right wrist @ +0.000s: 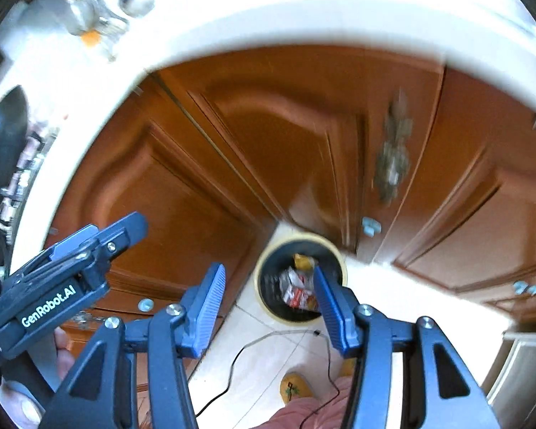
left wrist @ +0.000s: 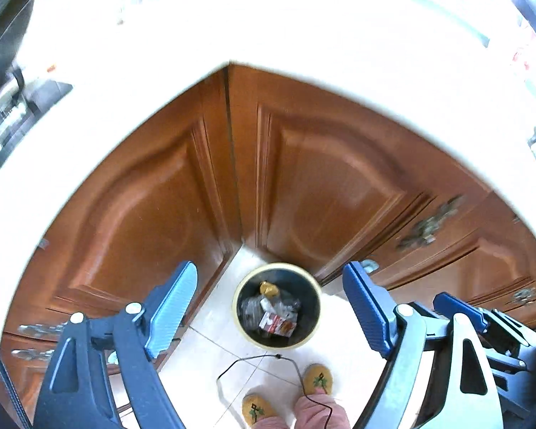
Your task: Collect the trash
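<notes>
A round bin (left wrist: 277, 305) with a cream rim and a dark liner stands on the tiled floor in the corner of the cabinets, holding crumpled wrappers (left wrist: 273, 312). The same bin (right wrist: 301, 280) and its wrappers (right wrist: 298, 286) show in the right wrist view. My left gripper (left wrist: 269, 307) hangs high above the bin, jaws wide apart, nothing between its blue pads (left wrist: 171, 307). My right gripper (right wrist: 268, 307) also hangs above the bin, open and holding nothing. The left gripper's body (right wrist: 64, 279) appears at the left of the right wrist view, and the right gripper (left wrist: 482, 321) at the right of the left wrist view.
Brown wooden cabinet doors (left wrist: 153, 193) meet in a corner under a white countertop (left wrist: 303, 25) carrying blurred jars and items. A black cable (left wrist: 253, 368) lies on the floor beside a person's yellow slippers (left wrist: 316, 379). A dark appliance (left wrist: 0, 89) sits at left.
</notes>
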The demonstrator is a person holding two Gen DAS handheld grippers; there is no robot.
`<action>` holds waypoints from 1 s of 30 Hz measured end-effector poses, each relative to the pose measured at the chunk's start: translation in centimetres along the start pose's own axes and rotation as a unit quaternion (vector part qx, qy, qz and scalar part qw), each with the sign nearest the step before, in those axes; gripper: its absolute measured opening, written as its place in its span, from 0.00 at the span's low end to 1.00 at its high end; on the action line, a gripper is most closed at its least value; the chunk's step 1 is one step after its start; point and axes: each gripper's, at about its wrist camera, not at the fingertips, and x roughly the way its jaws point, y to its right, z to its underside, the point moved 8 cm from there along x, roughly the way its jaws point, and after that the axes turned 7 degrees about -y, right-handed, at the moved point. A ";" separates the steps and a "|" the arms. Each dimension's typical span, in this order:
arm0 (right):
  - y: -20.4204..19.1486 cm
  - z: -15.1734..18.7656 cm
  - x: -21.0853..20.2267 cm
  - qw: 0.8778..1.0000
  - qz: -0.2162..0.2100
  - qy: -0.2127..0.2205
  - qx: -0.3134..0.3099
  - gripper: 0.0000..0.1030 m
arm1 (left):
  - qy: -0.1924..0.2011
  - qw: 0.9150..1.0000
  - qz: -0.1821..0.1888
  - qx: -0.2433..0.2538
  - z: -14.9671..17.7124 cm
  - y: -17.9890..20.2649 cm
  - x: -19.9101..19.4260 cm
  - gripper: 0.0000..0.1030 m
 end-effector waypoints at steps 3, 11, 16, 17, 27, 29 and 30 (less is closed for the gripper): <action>-1.6 -0.9 -3.7 1.000 0.002 0.025 -0.011 0.50 | 0.001 1.000 0.000 0.001 -0.7 0.3 -2.7 0.87; -4.4 -1.1 -10.5 0.998 -0.011 0.063 -0.023 0.50 | -0.002 1.000 0.021 -0.003 -1.1 0.6 -9.6 0.88; -6.3 -0.4 -14.3 0.996 -0.006 0.074 -0.042 0.50 | 0.000 0.999 0.029 -0.014 -1.2 0.5 -13.2 0.93; -6.5 -0.4 -14.8 0.996 -0.003 0.080 -0.045 0.50 | 0.003 0.999 0.030 -0.016 -1.3 0.5 -13.9 0.93; -8.3 -1.7 -22.6 0.982 0.037 0.166 -0.080 0.59 | 0.051 0.998 0.044 -0.002 -2.8 1.6 -20.5 0.95; -8.5 -1.9 -23.5 0.980 0.042 0.175 -0.084 0.60 | 0.059 0.997 0.041 0.000 -3.2 1.7 -21.4 0.95; -8.7 -2.1 -24.1 0.979 0.044 0.181 -0.085 0.60 | 0.062 0.997 0.041 0.000 -3.3 1.7 -21.9 0.96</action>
